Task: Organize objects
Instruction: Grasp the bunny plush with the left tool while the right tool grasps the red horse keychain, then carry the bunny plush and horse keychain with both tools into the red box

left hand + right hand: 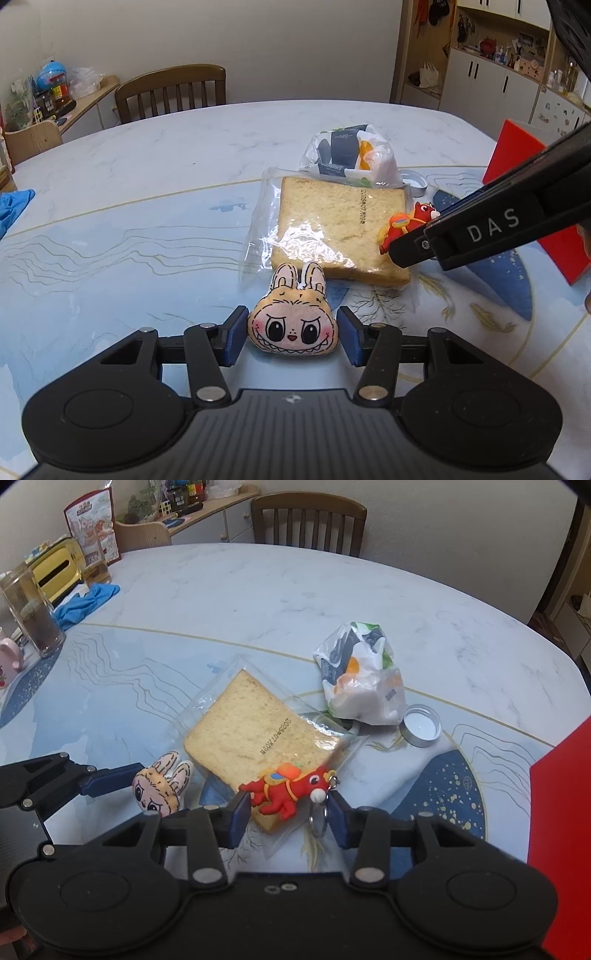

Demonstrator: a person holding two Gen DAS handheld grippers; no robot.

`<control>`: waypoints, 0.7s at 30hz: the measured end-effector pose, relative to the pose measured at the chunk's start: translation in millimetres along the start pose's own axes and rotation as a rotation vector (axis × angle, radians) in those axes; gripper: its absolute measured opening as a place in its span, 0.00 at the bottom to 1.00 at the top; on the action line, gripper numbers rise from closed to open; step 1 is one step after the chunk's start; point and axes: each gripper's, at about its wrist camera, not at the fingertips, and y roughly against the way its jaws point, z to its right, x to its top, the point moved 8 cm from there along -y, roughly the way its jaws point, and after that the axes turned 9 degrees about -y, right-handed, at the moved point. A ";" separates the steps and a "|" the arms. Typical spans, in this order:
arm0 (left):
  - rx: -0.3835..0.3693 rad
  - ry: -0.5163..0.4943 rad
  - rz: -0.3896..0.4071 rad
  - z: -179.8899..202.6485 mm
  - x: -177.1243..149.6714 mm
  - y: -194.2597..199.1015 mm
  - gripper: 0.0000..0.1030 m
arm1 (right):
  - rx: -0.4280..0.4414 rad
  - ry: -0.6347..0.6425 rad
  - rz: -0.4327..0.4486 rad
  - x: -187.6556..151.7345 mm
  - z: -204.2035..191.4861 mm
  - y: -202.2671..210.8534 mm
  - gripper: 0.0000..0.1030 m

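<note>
A rabbit-face plush charm (pixel 293 320) lies on the table between the blue pads of my left gripper (pixel 293 334); the jaws stand open around it, with small gaps on both sides. It also shows in the right wrist view (pixel 160 788). A red horse keychain (pixel 286 790) with a metal ring lies between the pads of my right gripper (pixel 286 818), partly over the bagged bread slice (pixel 255 734). Its jaws are open around it. In the left wrist view the keychain (pixel 404 225) shows at the right gripper's tip, next to the bread (pixel 340 225).
A crumpled tissue packet (pixel 360 675) and a metal lid (pixel 421 725) lie behind the bread. A red box (pixel 561 834) stands at the right. A blue cloth (pixel 85 602), glasses (pixel 40 627), a pink mug and a yellow box stand at the left. A wooden chair (pixel 308 522) stands beyond the table.
</note>
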 end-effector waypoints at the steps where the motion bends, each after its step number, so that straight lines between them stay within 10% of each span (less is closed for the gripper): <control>1: -0.004 0.006 0.002 0.2 0.5 2.3 0.50 | 0.002 0.001 0.007 -0.6 0.3 2.1 0.42; 21: -0.090 -0.014 0.057 46.4 47.6 57.0 0.50 | 0.074 -0.058 0.129 -7.0 35.8 84.3 0.41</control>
